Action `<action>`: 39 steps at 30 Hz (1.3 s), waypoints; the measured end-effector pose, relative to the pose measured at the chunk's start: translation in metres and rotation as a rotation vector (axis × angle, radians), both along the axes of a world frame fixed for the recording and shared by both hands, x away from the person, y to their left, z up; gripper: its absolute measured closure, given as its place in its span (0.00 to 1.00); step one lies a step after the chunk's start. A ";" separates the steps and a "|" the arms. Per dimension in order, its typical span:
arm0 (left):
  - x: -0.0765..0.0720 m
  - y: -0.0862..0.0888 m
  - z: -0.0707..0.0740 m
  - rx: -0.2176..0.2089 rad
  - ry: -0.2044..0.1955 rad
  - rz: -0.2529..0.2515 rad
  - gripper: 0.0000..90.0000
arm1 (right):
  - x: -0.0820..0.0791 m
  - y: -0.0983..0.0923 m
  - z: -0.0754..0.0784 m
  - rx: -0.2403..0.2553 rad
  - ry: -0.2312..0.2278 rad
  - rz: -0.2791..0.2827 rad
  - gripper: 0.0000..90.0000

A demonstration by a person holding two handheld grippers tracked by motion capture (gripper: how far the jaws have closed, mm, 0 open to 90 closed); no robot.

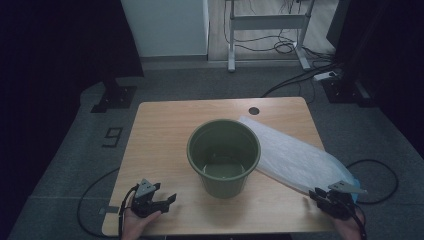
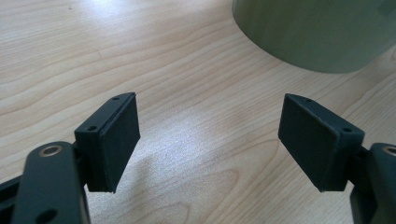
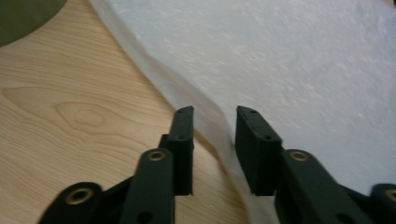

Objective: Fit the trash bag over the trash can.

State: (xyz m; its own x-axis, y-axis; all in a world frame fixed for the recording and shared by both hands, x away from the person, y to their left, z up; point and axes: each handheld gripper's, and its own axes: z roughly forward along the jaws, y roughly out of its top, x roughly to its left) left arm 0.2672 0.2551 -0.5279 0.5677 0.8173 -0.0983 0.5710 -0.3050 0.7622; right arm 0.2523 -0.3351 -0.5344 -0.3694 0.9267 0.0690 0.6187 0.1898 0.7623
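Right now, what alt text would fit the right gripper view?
The right gripper holds its two black jaws slightly apart over the near edge of a white plastic bag lying on a wooden table, with no pinch visible. A green bucket shows at top left.

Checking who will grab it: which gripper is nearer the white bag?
Right. The right gripper is at the white bag's near edge, jaws astride it; the left gripper sits across the green bucket.

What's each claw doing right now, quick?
Left claw: open wide, empty, above bare table near the green bucket.
Right claw: partly open at the white bag's edge, not gripping.
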 end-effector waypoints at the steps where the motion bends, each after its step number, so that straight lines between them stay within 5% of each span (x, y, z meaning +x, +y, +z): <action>1: 0.001 0.001 -0.001 0.000 0.005 0.000 0.23 | 0.000 0.013 0.009 -0.013 -0.032 0.029 0.67; 4: 0.002 0.001 -0.002 -0.003 0.006 0.001 0.23 | 0.004 0.030 0.016 -0.030 -0.070 0.062 0.58; 7: 0.002 0.001 -0.002 -0.002 0.008 0.001 0.23 | 0.029 0.057 0.013 0.029 -0.076 0.125 0.41; 13: 0.002 0.002 -0.002 -0.005 0.009 0.005 0.22 | 0.070 0.082 0.000 0.069 -0.053 0.114 0.30; 16: 0.001 0.002 -0.002 -0.001 0.011 0.005 0.22 | 0.089 0.099 -0.005 0.048 -0.056 0.119 0.26; 17: 0.002 0.003 -0.002 -0.003 0.011 0.008 0.22 | 0.100 0.111 -0.009 0.007 -0.059 0.131 0.24; 25: 0.002 0.008 -0.003 -0.008 0.021 0.015 0.22 | 0.122 0.140 -0.013 -0.046 -0.048 0.143 0.23; 33: 0.002 0.015 0.000 -0.028 0.010 0.012 0.22 | 0.127 0.153 -0.017 -0.102 -0.053 0.189 0.46; 39: 0.001 0.020 0.002 -0.042 0.005 0.025 0.22 | 0.128 0.139 -0.019 -0.047 -0.044 0.146 0.77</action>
